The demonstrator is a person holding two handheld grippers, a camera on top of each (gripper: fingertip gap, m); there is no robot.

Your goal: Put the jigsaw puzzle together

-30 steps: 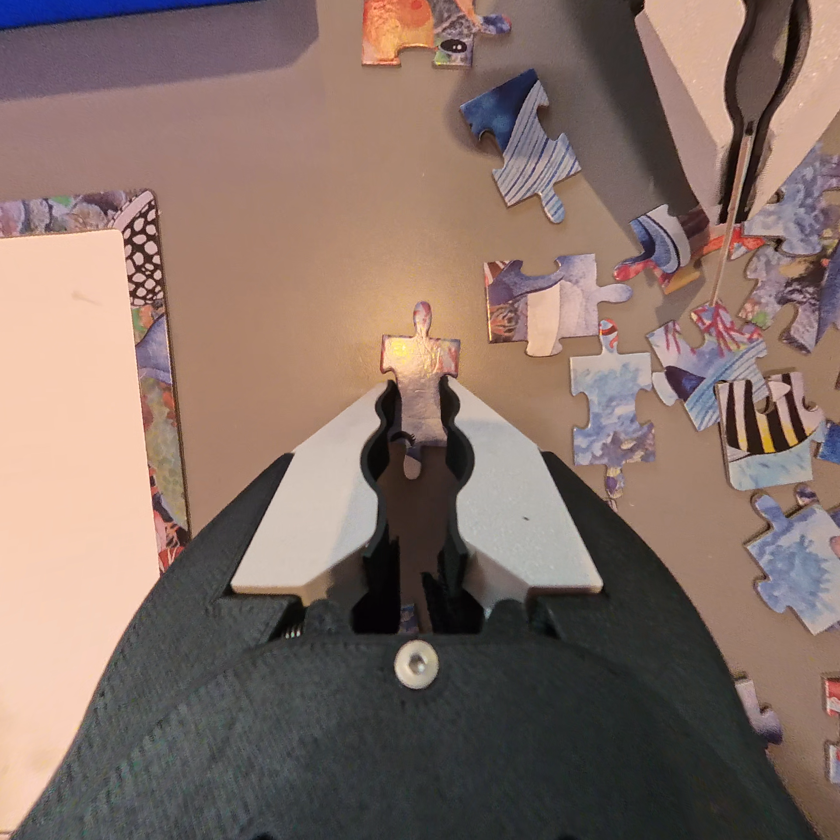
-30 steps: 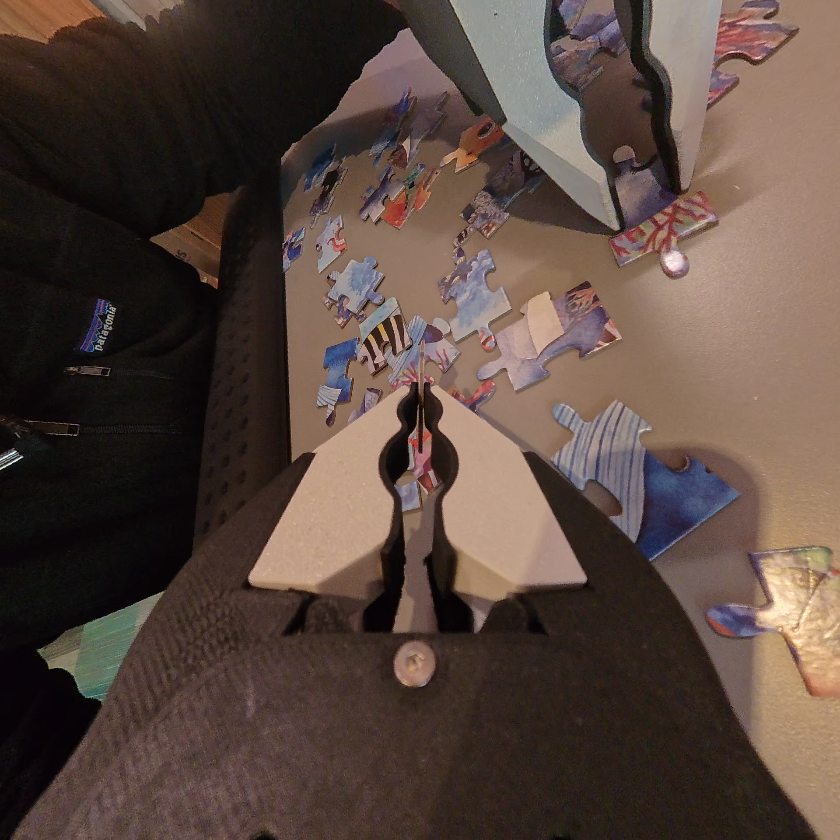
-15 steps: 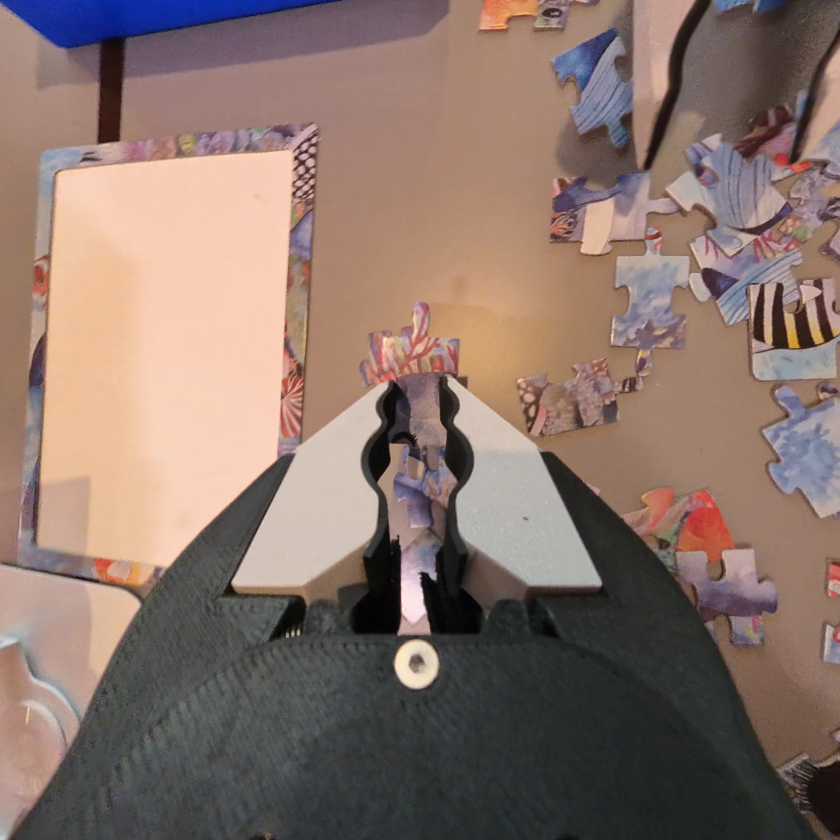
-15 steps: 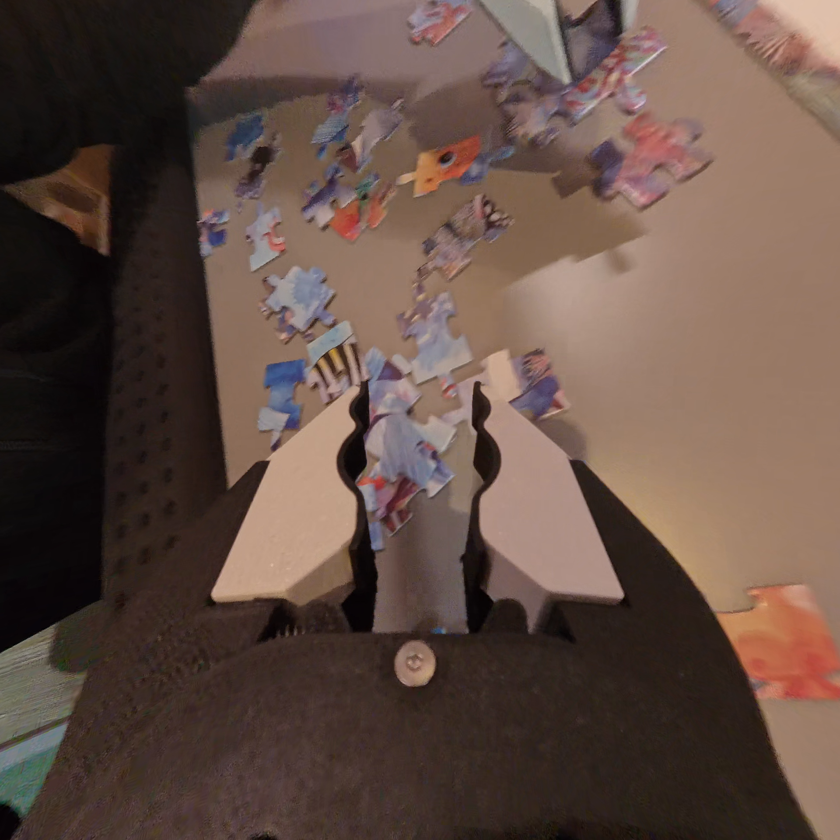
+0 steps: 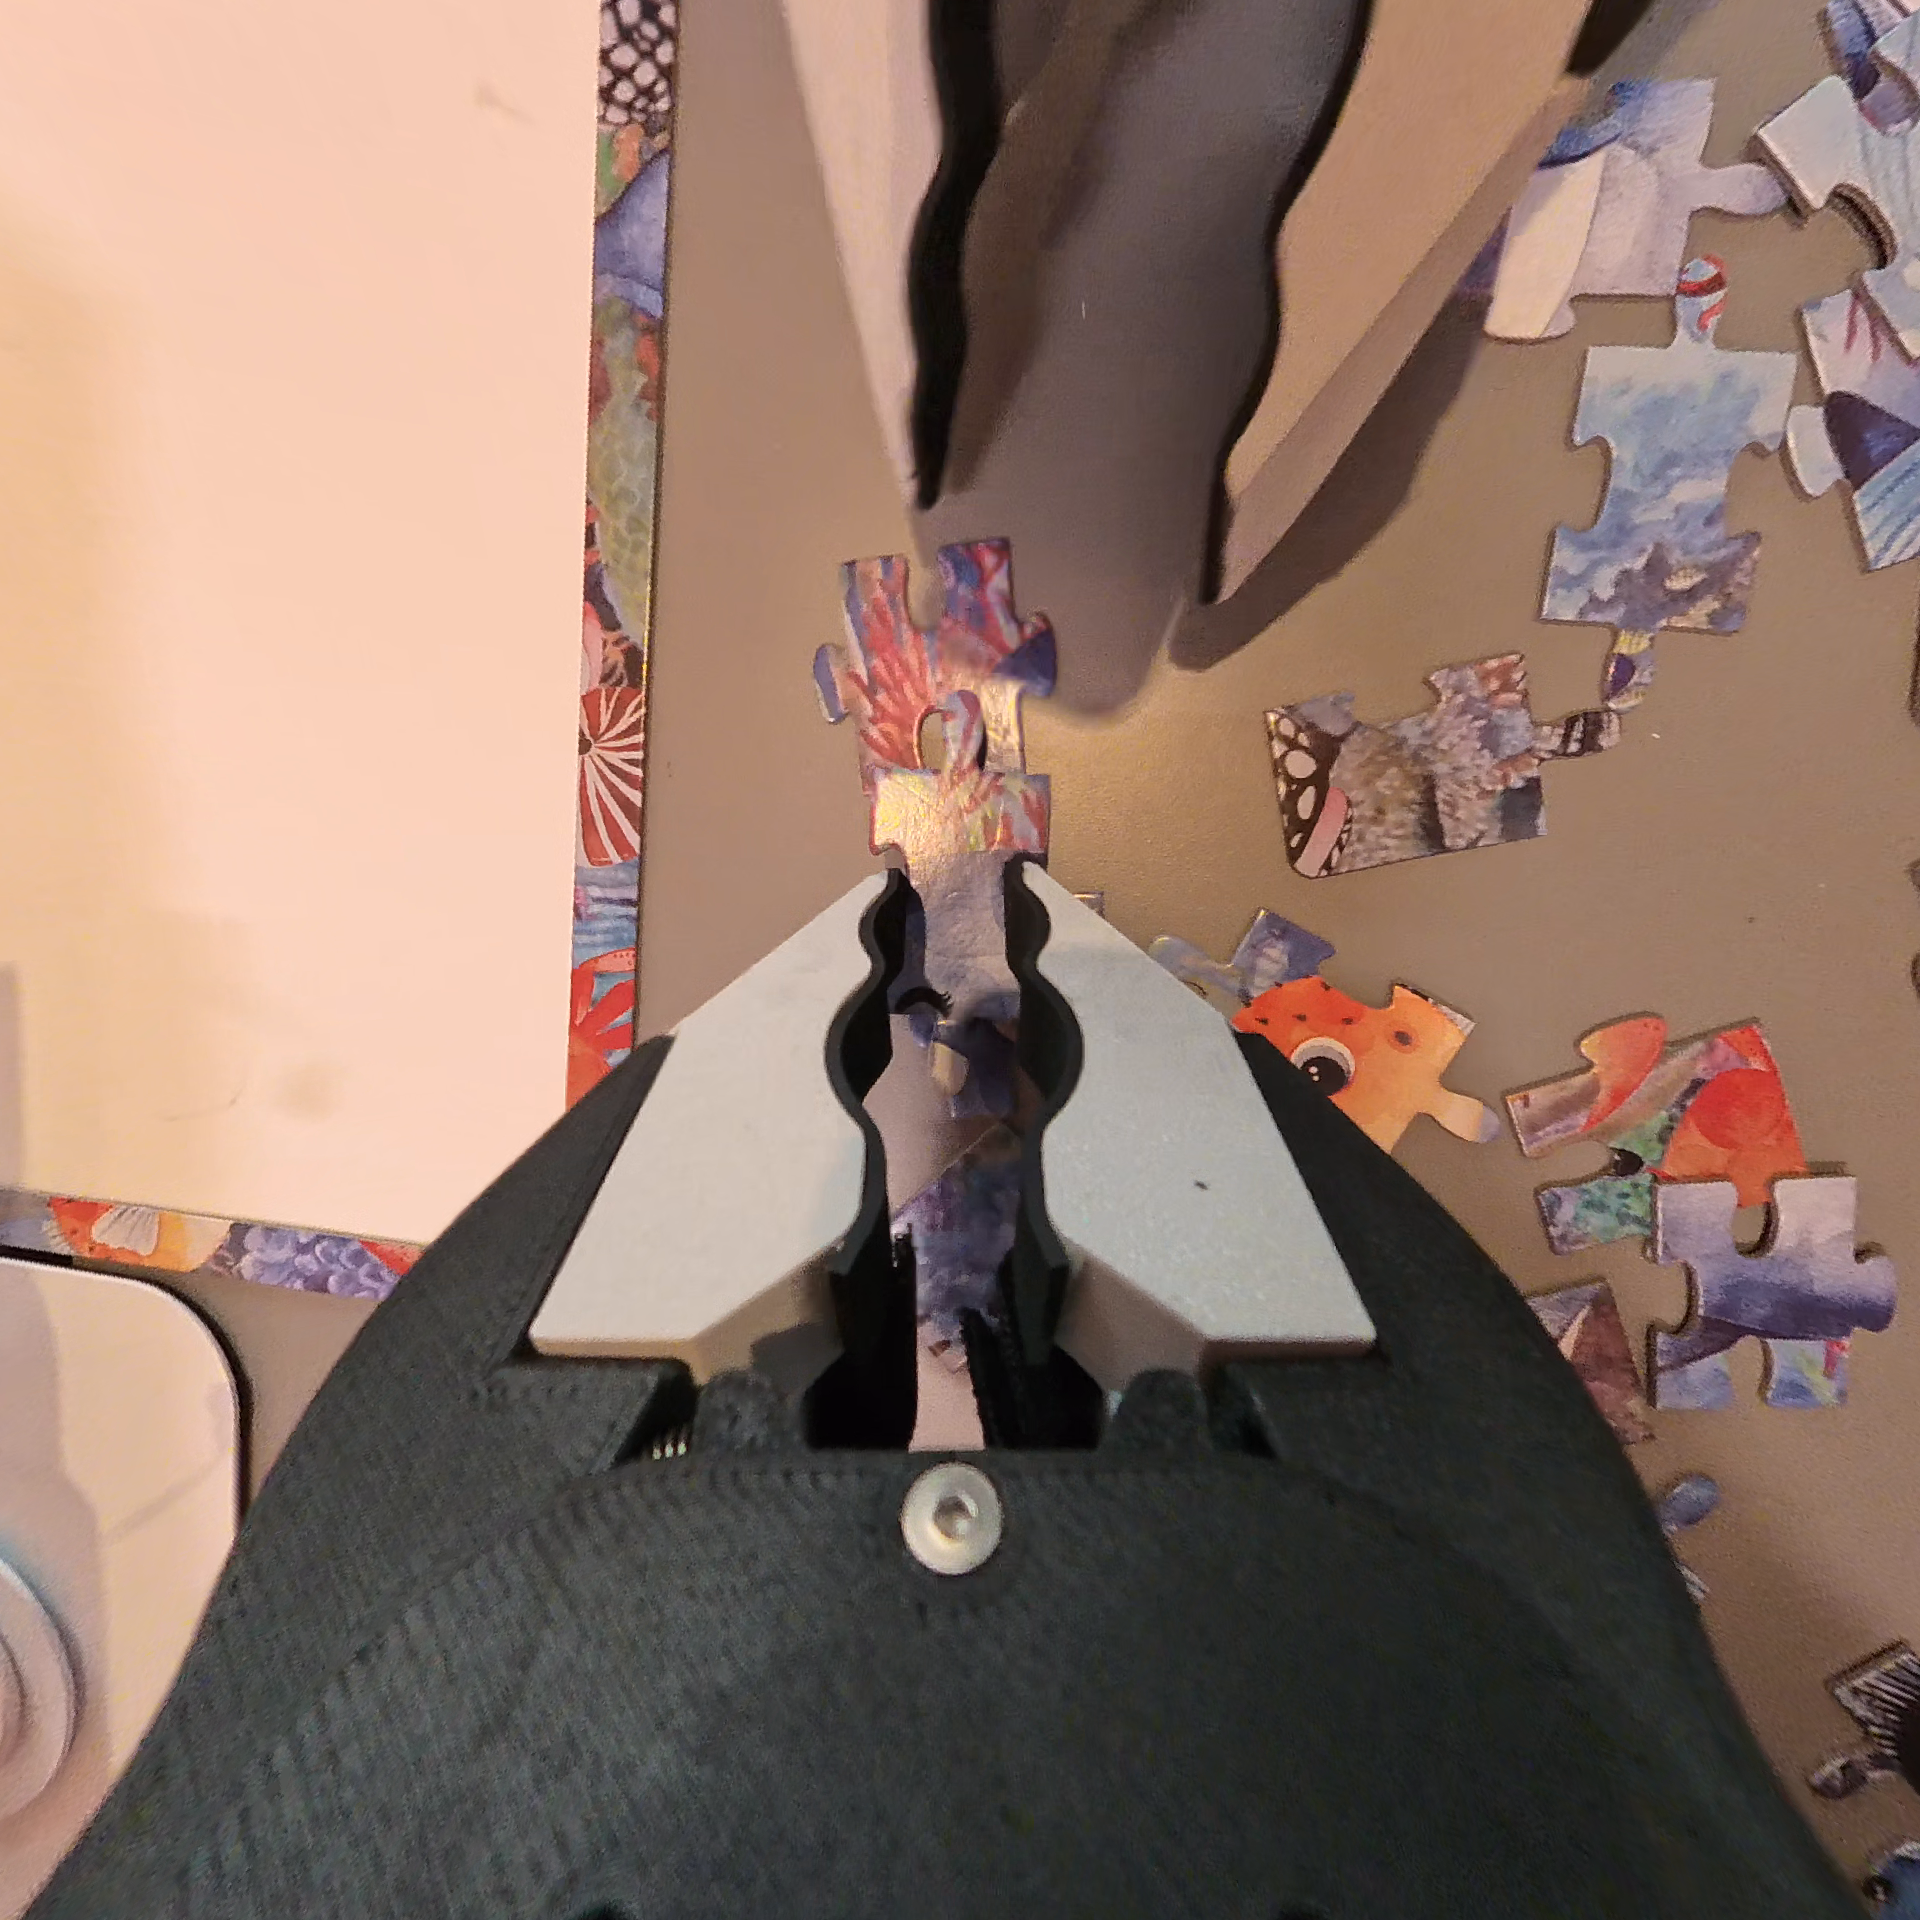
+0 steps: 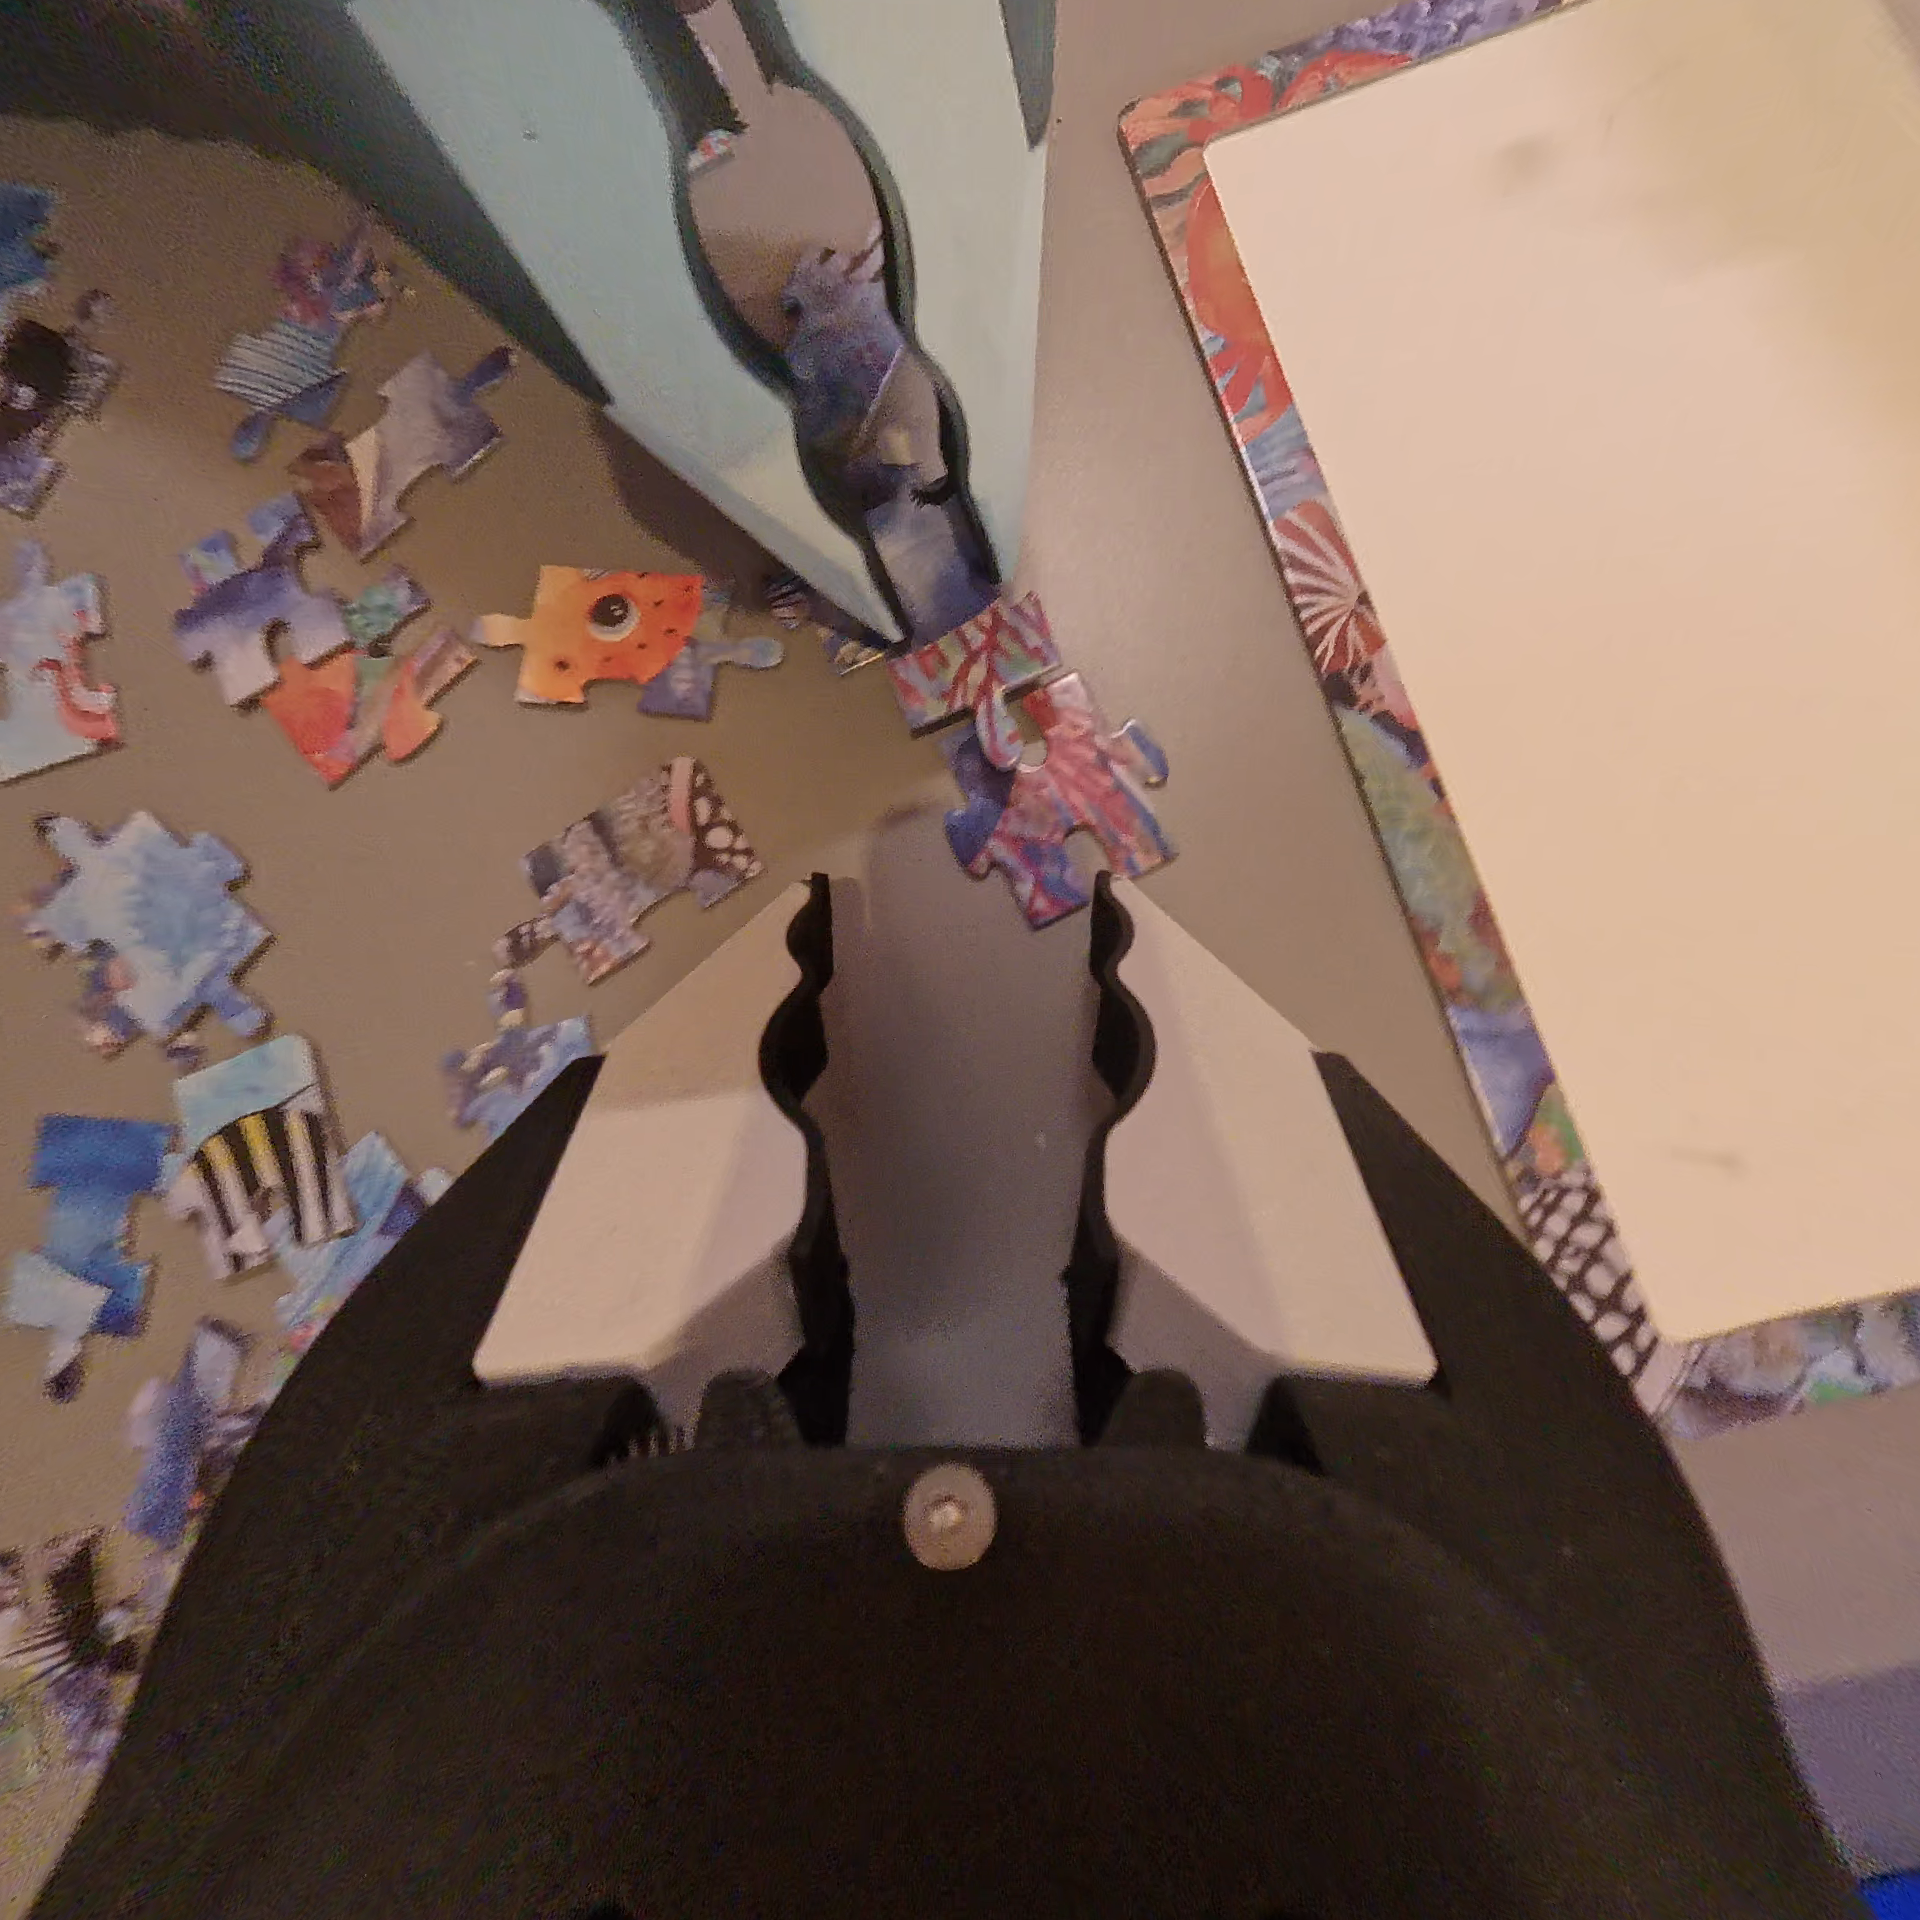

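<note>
Left wrist view: the left gripper (image 5: pixel 956 883) pinches a purple-and-coral puzzle piece (image 5: pixel 961 821) between its pale fingers (image 5: pixel 758 1081), the piece's knob slotted into the socket of a second coral piece (image 5: pixel 930 649) lying flat on the brown table (image 5: pixel 748 727). No readable writing shows on anything here. To the left lies the puzzle frame (image 5: pixel 618 582), a narrow border printed with sea creatures around a blank cream centre. The right gripper (image 5: pixel 1081 499), blurred, hangs above with its fingers spread and nothing between them. Six loose pieces lie in full view to the right, among them an orange fish piece (image 5: pixel 1361 1070) and a spotted grey one (image 5: pixel 1413 790); others are cut off at the edge. Right wrist view: the right gripper (image 6: pixel 956 883) stands wide apart over bare table, just short of the joined coral piece (image 6: pixel 1060 800). Beyond it the left gripper (image 6: pixel 925 613) clamps the held piece (image 6: pixel 971 660) against that one. The frame (image 6: pixel 1340 613) runs along the right side. Loose pieces scatter to the left, too blurred to count exactly, including the orange fish (image 6: pixel 613 634) and a black-and-yellow striped piece (image 6: pixel 260 1153).
</note>
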